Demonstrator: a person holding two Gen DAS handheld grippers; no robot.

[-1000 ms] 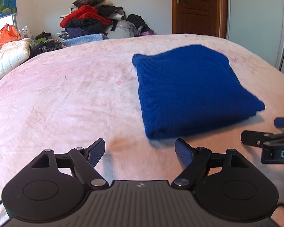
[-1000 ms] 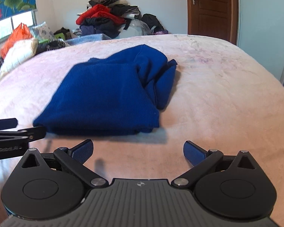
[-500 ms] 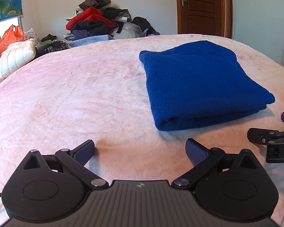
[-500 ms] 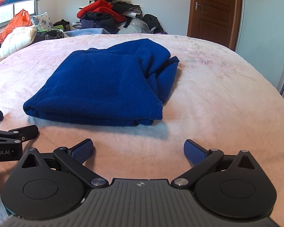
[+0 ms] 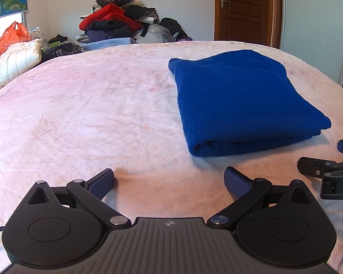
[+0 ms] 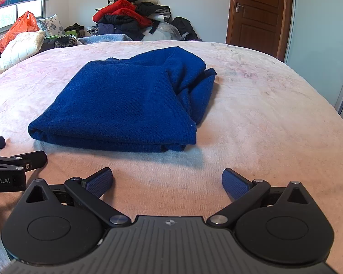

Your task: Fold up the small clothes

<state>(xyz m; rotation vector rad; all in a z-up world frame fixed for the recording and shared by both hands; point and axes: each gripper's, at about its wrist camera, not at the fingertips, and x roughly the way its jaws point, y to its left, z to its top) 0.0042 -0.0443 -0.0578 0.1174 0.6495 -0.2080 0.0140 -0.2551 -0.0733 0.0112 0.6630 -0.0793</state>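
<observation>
A blue knit garment (image 5: 240, 100) lies folded into a thick rectangle on the pink bedspread (image 5: 91, 114). In the right wrist view the blue garment (image 6: 125, 100) shows bunched folds along its right side. My left gripper (image 5: 169, 181) is open and empty, low over the bed, in front of and left of the garment's near edge. My right gripper (image 6: 167, 180) is open and empty, just in front of the garment's near right corner. Each gripper shows at the edge of the other's view: the right one (image 5: 324, 173), the left one (image 6: 9, 166).
A heap of red and dark clothes (image 5: 116, 25) is piled against the far wall. A white padded jacket (image 5: 18, 61) and an orange bag (image 5: 9, 41) lie at the far left. A wooden door (image 5: 244, 9) and a wardrobe panel (image 5: 317, 22) stand at the right.
Both grippers have pulled back from the garment and levelled out. The left gripper's jaws have opened wider. The garment lies still.
</observation>
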